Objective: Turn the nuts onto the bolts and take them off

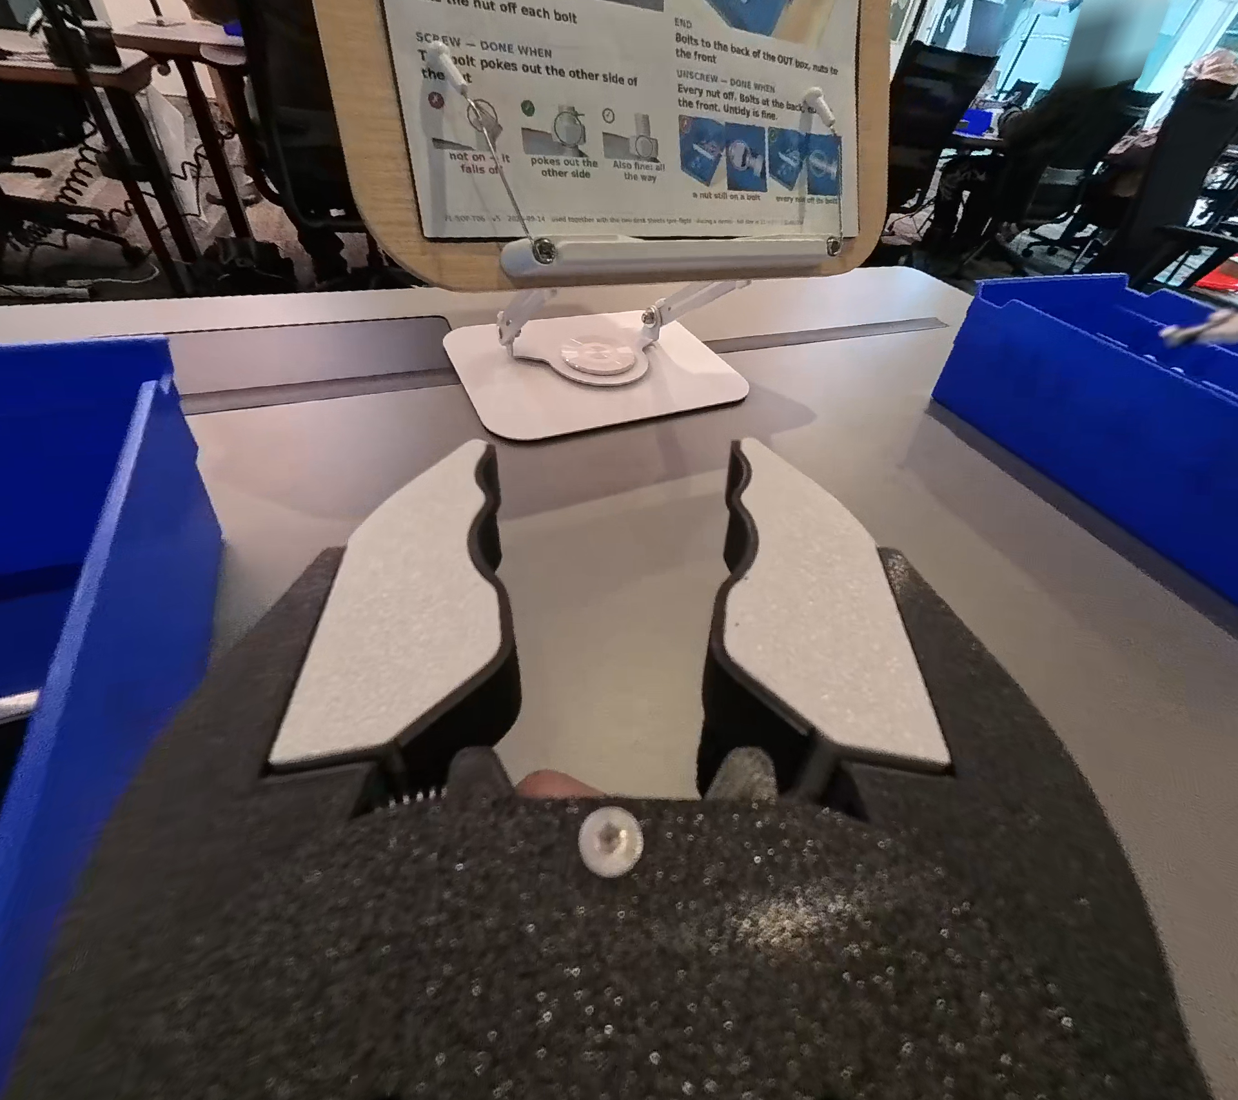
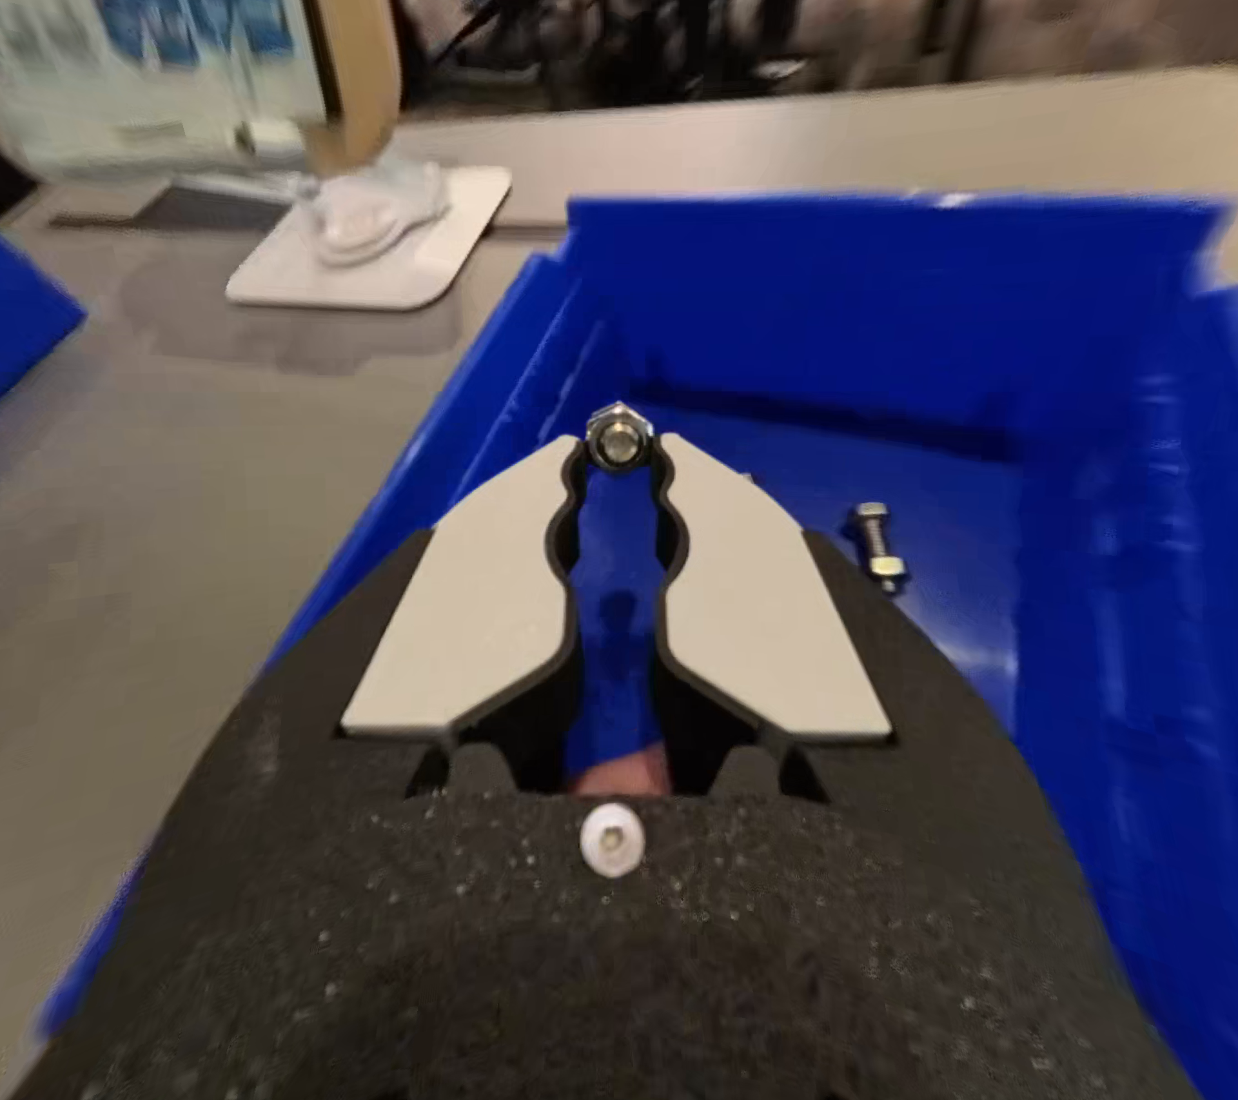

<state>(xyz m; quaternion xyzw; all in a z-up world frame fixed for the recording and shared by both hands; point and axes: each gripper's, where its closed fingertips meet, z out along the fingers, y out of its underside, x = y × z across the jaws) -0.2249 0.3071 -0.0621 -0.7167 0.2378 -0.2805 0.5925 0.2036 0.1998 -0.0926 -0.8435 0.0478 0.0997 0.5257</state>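
Observation:
In the right wrist view, my right gripper [image 2: 620, 451] is shut on a silver bolt with a nut on it [image 2: 617, 443], seen end-on at the fingertips, held above the inside of a blue bin [image 2: 871, 291]. A second bolt with a nut [image 2: 879, 544] lies on the bin floor to the right. In the left wrist view, my left gripper [image 1: 611, 458] is open and empty over the grey table [image 1: 603, 565], between two blue bins. A blurred metal part [image 1: 1202, 327] shows over the right bin [image 1: 1085, 391].
A wooden-framed stand with an instruction sheet [image 1: 603, 63] sits on a white base [image 1: 596, 381] at the back middle of the table. A blue bin [image 1: 94, 532] stands at the left. Office chairs, desks and a seated person are beyond the table. Left tips to right tips: about 45 cm.

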